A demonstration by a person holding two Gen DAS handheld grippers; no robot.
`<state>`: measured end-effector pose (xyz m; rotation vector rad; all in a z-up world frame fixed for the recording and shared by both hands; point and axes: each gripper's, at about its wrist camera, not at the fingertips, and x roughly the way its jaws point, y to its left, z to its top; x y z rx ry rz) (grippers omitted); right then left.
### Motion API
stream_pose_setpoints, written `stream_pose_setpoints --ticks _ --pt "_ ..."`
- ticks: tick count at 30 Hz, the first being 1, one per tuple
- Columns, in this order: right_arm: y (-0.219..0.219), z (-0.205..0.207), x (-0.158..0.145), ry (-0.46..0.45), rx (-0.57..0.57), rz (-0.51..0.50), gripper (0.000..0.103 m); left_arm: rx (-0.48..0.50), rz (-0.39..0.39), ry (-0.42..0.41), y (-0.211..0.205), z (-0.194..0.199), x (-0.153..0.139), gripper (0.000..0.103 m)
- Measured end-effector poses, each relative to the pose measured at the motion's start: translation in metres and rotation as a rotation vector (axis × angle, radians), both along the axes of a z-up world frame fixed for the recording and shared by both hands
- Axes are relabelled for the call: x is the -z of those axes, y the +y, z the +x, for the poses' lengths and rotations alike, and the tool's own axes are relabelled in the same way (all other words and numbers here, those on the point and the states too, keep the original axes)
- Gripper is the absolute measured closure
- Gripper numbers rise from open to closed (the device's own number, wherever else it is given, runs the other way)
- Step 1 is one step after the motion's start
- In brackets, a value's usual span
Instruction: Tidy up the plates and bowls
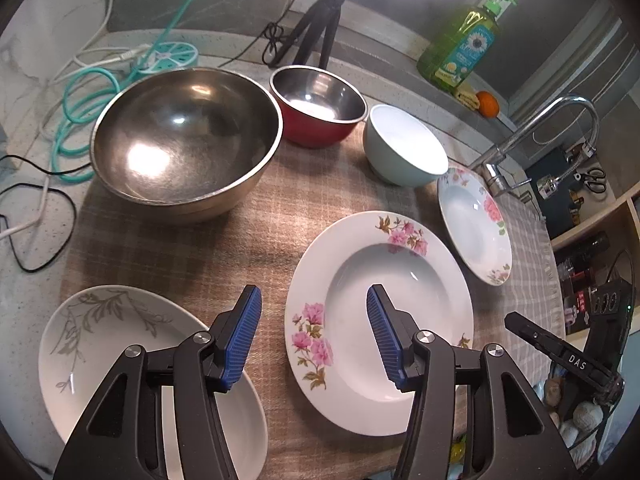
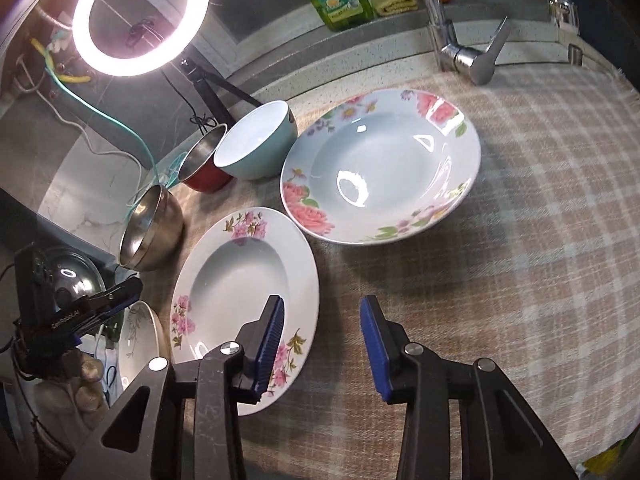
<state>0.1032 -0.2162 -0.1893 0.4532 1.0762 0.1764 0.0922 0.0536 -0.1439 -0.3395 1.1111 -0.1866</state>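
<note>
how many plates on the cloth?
3. Leaf plate at the near left edge, pink plate in the middle, rose plate to its right by the faucet. Nothing seems hidden; bowls not counted.

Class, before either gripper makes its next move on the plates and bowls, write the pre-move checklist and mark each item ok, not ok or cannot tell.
1. Left gripper open, holding nothing: ok.
2. Right gripper open, holding nothing: ok.
3. Pink-flower plate lies flat on the checked cloth, nothing in it: ok.
4. Rose plate free of neighbours: not ok, close against the blue bowl.
5. Bowls already nested: not ok, steel bowl, red bowl and blue bowl stand separately.
6. Leaf-pattern plate rim chips: cannot tell.
</note>
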Motion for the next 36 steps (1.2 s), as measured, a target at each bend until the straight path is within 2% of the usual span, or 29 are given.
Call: stream_pose_setpoints --ticks 5,6,13,33,36 --pt "0.002 0.007 0.011 0.036 -0.004 0.048 0.075 0.009 -0.036 0.055 0.003 0.008 0.013 0.060" --pt "0.003 0.007 0.013 0.041 -0.002 0.055 0.078 0.012 -0.039 0.063 0.003 0.010 0.015 0.063" --pt "0.001 0.015 0.026 0.082 0.020 0.121 0.088 0.034 -0.035 0.090 0.001 0.017 0.021 0.063" --pt "0.003 0.027 0.042 0.129 0.031 0.166 0.090 0.053 -0.051 0.144 0.002 0.028 0.033 0.063" --pt "0.003 0.028 0.045 0.137 0.033 0.174 0.090 0.053 -0.068 0.156 0.003 0.029 0.036 0.068"
